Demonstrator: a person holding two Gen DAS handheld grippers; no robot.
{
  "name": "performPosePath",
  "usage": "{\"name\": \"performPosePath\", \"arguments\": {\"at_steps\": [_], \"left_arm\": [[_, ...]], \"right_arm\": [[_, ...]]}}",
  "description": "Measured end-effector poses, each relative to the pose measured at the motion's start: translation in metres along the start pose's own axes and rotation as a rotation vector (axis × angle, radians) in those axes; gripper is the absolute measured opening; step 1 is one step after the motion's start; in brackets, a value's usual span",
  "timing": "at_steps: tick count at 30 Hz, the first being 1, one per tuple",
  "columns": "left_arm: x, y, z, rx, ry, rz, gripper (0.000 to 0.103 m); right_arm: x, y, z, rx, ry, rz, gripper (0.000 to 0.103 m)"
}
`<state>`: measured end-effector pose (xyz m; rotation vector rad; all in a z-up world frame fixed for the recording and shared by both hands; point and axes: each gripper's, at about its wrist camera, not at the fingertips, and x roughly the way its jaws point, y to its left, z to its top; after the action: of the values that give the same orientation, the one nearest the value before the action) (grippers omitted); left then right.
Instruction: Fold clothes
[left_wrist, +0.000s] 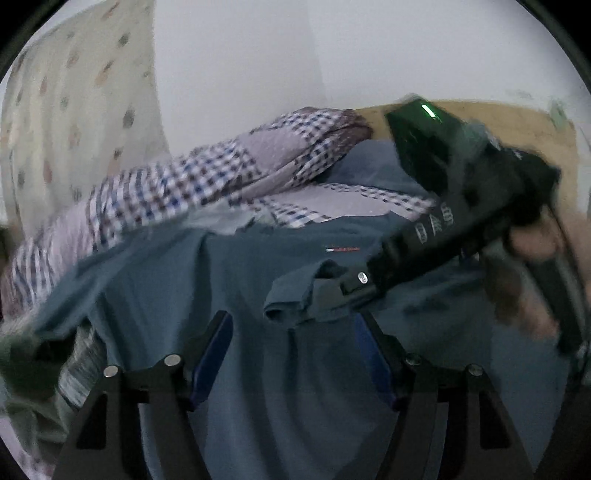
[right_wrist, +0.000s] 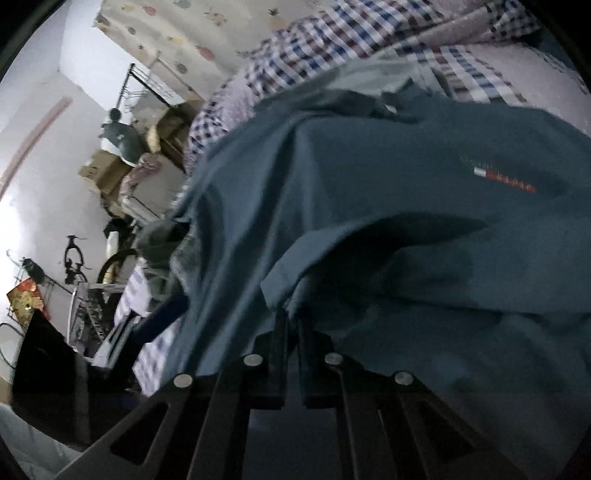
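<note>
Teal shirt (right_wrist: 369, 192) spread flat, collar far; right fingers (right_wrist: 291, 325) pinching sleeve hem, left fingers (left_wrist: 295, 332) spread.

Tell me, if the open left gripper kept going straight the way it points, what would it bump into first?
Most likely the blue shirt spread right below and ahead of the left gripper. The bunched sleeve that the right gripper pinches lies just beyond, though depth is hard to judge here.

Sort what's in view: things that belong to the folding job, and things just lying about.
Job: blue shirt; right gripper, shut on its hem; left gripper, open above it.
Lying about: checked quilt, cardboard boxes, patterned curtain.
</note>
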<state>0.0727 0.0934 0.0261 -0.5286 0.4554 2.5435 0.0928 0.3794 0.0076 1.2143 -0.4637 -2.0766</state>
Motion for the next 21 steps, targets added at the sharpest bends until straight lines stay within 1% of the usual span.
{"name": "performPosePath", "arguments": {"at_steps": [2, 3, 4, 6, 8, 9, 10, 12, 15, 16, 18, 20, 21], "left_arm": [[-0.002, -0.016, -0.001, 0.093, -0.017, 0.022, 0.072], [-0.002, -0.023, -0.003, 0.137, -0.022, 0.034, 0.072], [-0.001, -0.030, -0.004, 0.177, -0.024, 0.045, 0.072], [0.003, -0.041, -0.008, 0.240, -0.021, 0.062, 0.072], [0.007, -0.045, -0.011, 0.257, -0.009, 0.062, 0.072], [0.009, -0.047, -0.013, 0.264, -0.004, 0.064, 0.072], [0.011, -0.049, -0.014, 0.274, 0.000, 0.069, 0.072], [0.012, -0.052, -0.015, 0.293, -0.001, 0.073, 0.072], [0.016, -0.056, -0.016, 0.326, 0.001, 0.071, 0.072], [0.019, -0.058, -0.016, 0.339, 0.008, 0.068, 0.072], [0.027, -0.060, -0.017, 0.360, 0.025, 0.061, 0.072], [0.033, -0.063, -0.017, 0.375, 0.043, 0.061, 0.068], [0.038, -0.064, -0.016, 0.379, 0.055, 0.065, 0.066]], "right_arm": [[-0.006, 0.008, 0.000, -0.010, 0.006, 0.034, 0.003], [-0.007, 0.013, 0.001, -0.016, 0.014, 0.052, 0.006], [-0.009, 0.017, 0.001, -0.027, 0.032, 0.063, 0.006], [-0.013, 0.024, 0.000, -0.058, 0.067, 0.060, 0.008], [-0.016, 0.030, 0.001, -0.084, 0.074, 0.037, 0.022], [-0.020, 0.031, 0.001, -0.086, 0.065, 0.029, 0.042], [-0.026, 0.028, 0.003, -0.082, 0.046, 0.027, 0.052], [-0.041, 0.020, 0.006, -0.068, -0.006, 0.029, 0.054], [-0.054, 0.005, 0.009, -0.012, -0.054, 0.044, 0.062], [-0.056, 0.000, 0.010, 0.007, -0.061, 0.031, 0.063], [-0.057, -0.013, 0.011, 0.046, -0.063, -0.026, 0.063], [-0.054, -0.025, 0.010, 0.084, -0.049, -0.089, 0.063], [-0.053, -0.030, 0.009, 0.095, -0.044, -0.103, 0.063]]}}
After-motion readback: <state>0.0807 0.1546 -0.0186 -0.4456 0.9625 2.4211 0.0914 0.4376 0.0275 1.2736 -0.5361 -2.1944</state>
